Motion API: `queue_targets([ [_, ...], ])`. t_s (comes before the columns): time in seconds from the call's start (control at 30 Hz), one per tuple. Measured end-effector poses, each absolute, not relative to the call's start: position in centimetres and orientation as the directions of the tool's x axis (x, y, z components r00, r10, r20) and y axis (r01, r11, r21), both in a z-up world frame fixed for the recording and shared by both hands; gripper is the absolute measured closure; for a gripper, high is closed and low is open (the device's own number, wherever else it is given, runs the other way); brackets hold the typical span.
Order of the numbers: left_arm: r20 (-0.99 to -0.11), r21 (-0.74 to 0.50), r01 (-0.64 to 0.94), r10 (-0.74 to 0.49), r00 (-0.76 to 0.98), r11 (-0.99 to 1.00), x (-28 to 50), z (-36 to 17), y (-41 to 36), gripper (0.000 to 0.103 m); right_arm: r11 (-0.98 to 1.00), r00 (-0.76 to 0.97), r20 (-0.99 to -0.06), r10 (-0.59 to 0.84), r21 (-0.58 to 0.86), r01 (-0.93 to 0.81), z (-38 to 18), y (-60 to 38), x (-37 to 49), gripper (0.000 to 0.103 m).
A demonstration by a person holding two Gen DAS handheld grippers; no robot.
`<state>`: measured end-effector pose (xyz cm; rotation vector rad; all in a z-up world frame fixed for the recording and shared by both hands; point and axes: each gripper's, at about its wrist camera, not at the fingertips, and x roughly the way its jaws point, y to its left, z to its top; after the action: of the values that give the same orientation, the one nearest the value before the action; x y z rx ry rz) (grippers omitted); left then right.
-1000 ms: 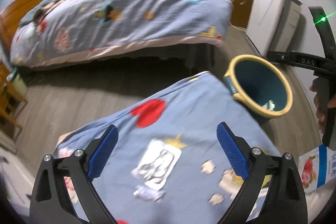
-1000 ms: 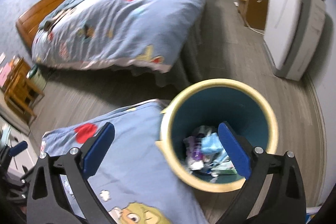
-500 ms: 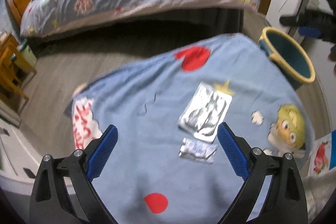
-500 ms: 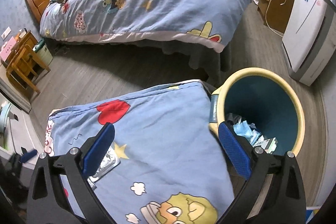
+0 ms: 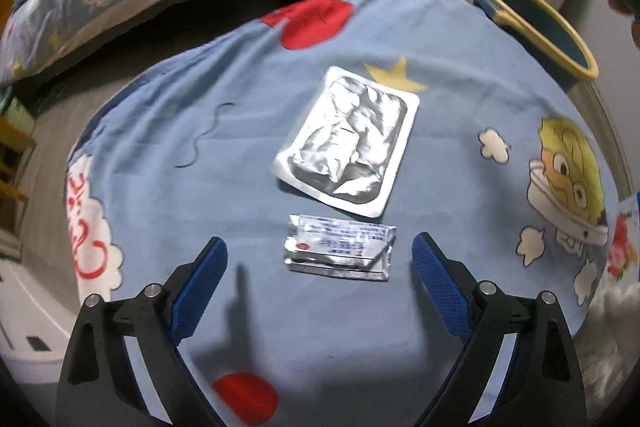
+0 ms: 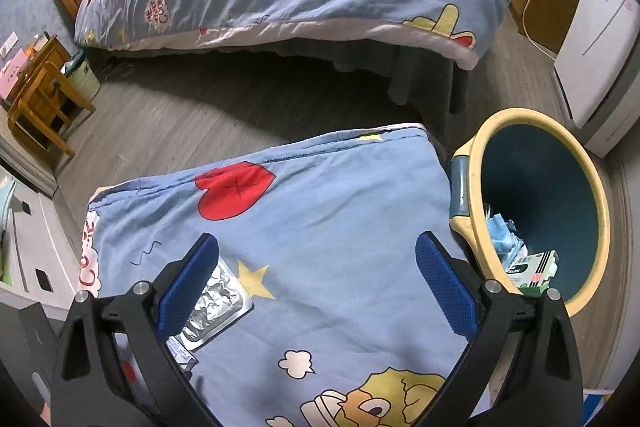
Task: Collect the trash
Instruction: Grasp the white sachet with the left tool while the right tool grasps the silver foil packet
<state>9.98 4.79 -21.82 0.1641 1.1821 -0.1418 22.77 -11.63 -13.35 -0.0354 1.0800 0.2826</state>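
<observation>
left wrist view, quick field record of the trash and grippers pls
surface: blue cartoon quilt
trash 1: silver blister tray, lying flat
trash 2: small foil sachet, nearer the gripper, apart from the tray
left gripper: open, empty, sachet lined up between its fingers
right gripper: open, empty
bin: beside the quilt, already holds trash

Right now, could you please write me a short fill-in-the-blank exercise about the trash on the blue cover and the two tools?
1. The left tool hovers with its jaws ___ over the small sachet.
2. The larger foil pack lies on the ___ cover.
3. The bin has a ___ rim.
4. The right tool holds ___.

Missing words: open; blue; yellow; nothing
</observation>
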Motion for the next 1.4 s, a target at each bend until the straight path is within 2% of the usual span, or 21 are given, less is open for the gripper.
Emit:
queue_targets([
  [0.07, -0.933, 0.063, 0.218, -0.02, 0.359, 0.974, 10.1, -22.3, 4.4, 0.02, 0.964, 0.436, -0.875, 0.211, 0.111, -0.243, -13.5, -11.8, 22.9, 0.006],
  [0.13, -0.943, 0.054, 0.233, -0.027, 0.333, 0.971, 10.3, -22.7, 4.3, 0.039, 0.965, 0.431, -0.878, 0.208, 0.112, -0.239, -13.7, -11.8, 22.9, 0.006],
  [0.2, -0.941, 0.049, 0.238, -0.034, 0.336, 0.97, 10.3, -22.5, 4.2, 0.043, 0.965, 0.425, -0.881, 0.207, 0.113, -0.236, -13.9, -11.7, 22.9, 0.006],
  [0.8, -0.876, 0.058, 0.032, 0.035, 0.481, 0.998, 10.8, -15.8, 12.1, 0.044, 0.957, 0.273, -0.923, 0.27, 0.227, -0.179, -18.4, -5.4, 20.6, 0.006],
  [1.0, -0.865, 0.026, -0.032, 0.038, 0.5, 0.999, 11.0, -14.4, 15.3, 0.044, 0.955, 0.219, -0.931, 0.291, 0.271, -0.116, -20.5, -3.4, 19.9, 0.006],
  [1.3, -0.866, 0.001, -0.065, 0.033, 0.498, 0.998, 10.9, -14.3, 17.7, 0.044, 0.966, 0.202, -0.945, 0.257, 0.248, -0.069, -22.9, -0.8, 19.5, 0.006],
  [1.4, -0.866, -0.001, -0.063, 0.031, 0.499, 0.998, 11.1, -14.4, 17.8, 0.044, 0.978, 0.218, -0.954, 0.205, 0.191, -0.084, -23.4, 0.4, 19.2, 0.006],
])
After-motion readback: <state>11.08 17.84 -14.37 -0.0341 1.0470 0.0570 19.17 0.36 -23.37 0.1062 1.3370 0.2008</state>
